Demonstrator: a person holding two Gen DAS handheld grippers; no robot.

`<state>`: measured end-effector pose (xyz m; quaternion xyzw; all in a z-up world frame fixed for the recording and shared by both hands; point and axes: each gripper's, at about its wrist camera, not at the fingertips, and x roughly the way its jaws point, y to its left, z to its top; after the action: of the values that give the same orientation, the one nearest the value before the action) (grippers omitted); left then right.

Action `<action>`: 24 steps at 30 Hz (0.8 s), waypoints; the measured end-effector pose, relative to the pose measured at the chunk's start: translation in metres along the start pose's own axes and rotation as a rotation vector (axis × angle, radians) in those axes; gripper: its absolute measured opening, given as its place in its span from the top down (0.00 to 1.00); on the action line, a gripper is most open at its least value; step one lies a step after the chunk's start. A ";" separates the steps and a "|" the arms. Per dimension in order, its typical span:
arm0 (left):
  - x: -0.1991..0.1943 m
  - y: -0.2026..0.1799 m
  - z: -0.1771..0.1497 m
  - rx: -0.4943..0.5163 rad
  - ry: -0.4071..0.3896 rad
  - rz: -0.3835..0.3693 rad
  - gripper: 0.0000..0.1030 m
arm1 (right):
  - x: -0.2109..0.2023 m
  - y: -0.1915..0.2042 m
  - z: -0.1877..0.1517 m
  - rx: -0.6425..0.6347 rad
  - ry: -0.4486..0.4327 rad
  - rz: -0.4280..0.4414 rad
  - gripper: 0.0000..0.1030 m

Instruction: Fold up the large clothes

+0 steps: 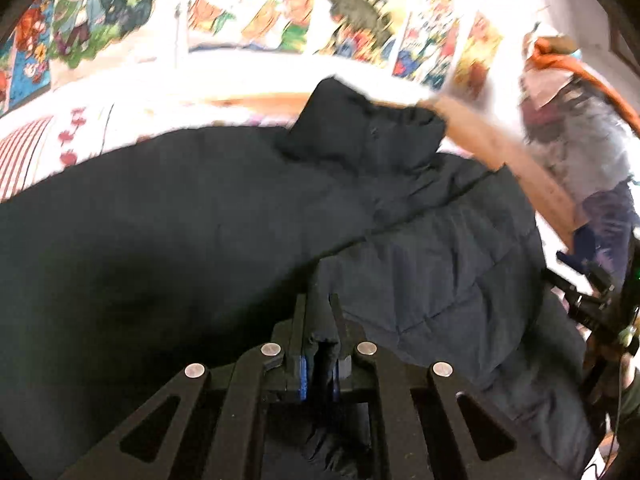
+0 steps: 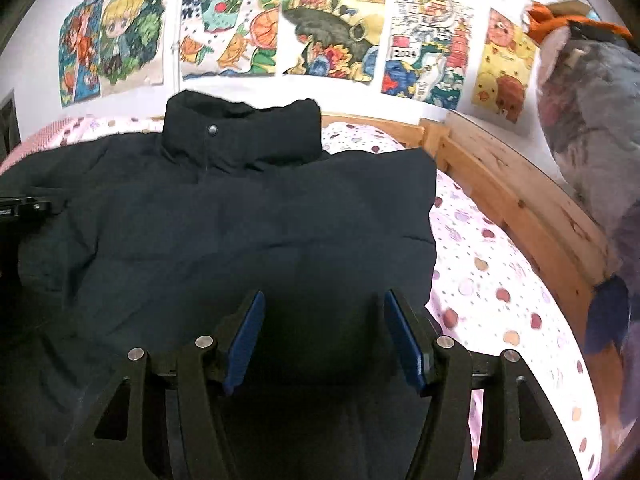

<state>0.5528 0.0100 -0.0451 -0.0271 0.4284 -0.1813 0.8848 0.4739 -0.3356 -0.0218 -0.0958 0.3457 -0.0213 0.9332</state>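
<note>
A large black puffer jacket lies spread on the bed, collar at the far end toward the wall. In the left wrist view the jacket fills the frame. My left gripper is shut on a fold of the jacket's black fabric, pinched between its blue pads. My right gripper is open and empty, hovering just over the jacket's near part, blue pads wide apart. The tip of the left gripper shows at the far left in the right wrist view.
The bed has a white sheet with coloured dots and a wooden frame on the right. A large grey and orange plush toy sits at the right. Colourful posters cover the wall behind.
</note>
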 end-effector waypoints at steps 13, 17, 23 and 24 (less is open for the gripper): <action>0.038 0.004 -0.021 0.103 0.136 0.179 0.92 | 0.077 0.033 -0.014 -0.046 0.170 0.042 0.44; 0.046 -0.002 -0.025 0.134 0.142 0.212 0.91 | 0.082 0.036 -0.019 -0.047 0.167 0.035 0.43; 0.032 0.008 -0.023 0.073 0.107 0.160 0.87 | 0.076 0.035 -0.016 -0.046 0.153 0.018 0.40; 0.026 0.011 -0.023 0.050 0.099 0.141 0.87 | 0.073 0.035 -0.014 -0.046 0.152 0.013 0.40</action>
<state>0.5533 0.0135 -0.0810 0.0345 0.4679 -0.1302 0.8734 0.5199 -0.3113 -0.0859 -0.1130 0.4166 -0.0144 0.9019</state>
